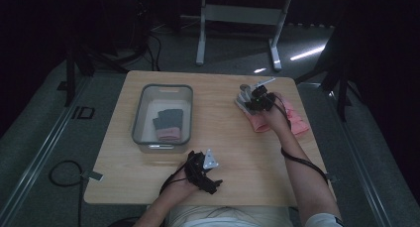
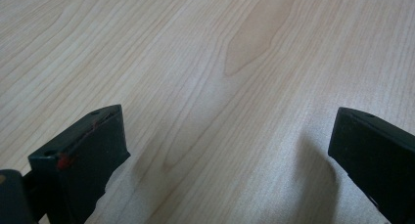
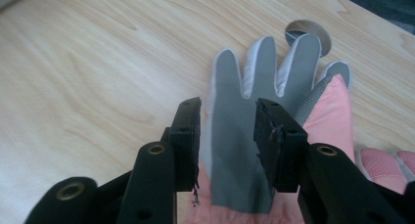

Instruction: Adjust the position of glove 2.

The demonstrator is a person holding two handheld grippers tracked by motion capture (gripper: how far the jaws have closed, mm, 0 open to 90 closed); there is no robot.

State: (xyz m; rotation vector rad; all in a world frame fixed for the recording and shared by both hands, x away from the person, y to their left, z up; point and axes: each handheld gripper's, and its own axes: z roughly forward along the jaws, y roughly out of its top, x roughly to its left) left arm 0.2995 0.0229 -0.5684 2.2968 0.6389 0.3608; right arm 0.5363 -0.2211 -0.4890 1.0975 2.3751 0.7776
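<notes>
Beside the grey glove (image 3: 235,150), a pink glove (image 3: 333,121) lies touching.

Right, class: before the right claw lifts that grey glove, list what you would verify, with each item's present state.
1. Right claw astride the grey glove: ok, jaws either side of the palm.
2. Jaws pressing on the glove: cannot tell.
3. Grey glove free of the pink glove: not ok, it lies on top of it.
4. Grey bin has room: ok, one folded glove pair inside.
5. Left claw out of the way: ok, open over bare table.
</notes>
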